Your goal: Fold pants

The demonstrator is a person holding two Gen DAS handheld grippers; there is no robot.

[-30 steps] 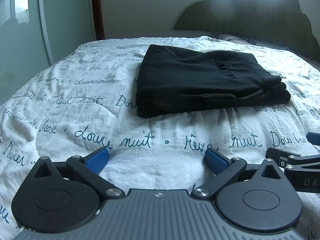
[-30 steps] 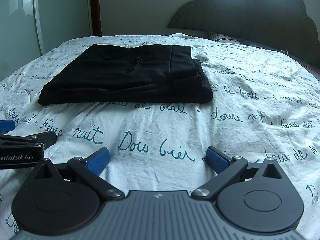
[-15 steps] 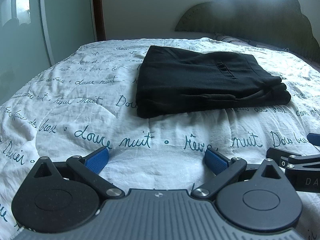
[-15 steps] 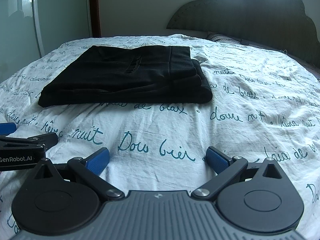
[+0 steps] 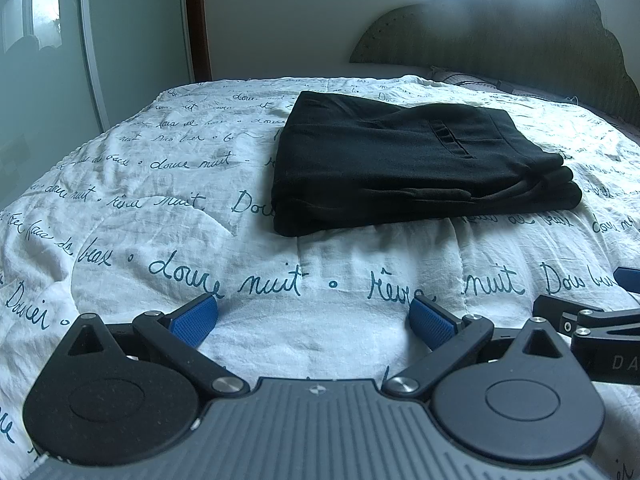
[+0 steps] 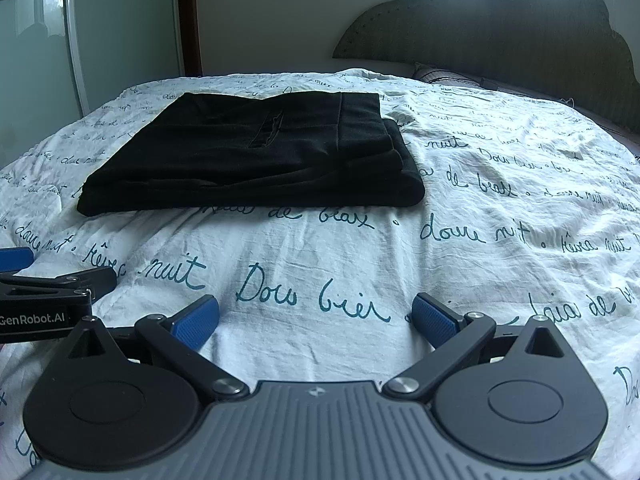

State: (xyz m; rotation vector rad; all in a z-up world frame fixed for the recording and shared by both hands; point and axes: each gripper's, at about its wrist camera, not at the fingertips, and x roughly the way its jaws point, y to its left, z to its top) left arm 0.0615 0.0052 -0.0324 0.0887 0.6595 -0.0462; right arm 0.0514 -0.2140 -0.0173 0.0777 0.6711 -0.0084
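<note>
Right gripper cut off by frame edge.

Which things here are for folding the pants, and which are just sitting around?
For the job:
pants, black, folded in a stack
left gripper, fingers open, holding nothing
right gripper, fingers open, holding nothing

Just there:
bedspread, white with blue writing
headboard
pillow, mostly hidden
wardrobe door

Matt black cloth pants on crinkled cotton bedspread.
</note>
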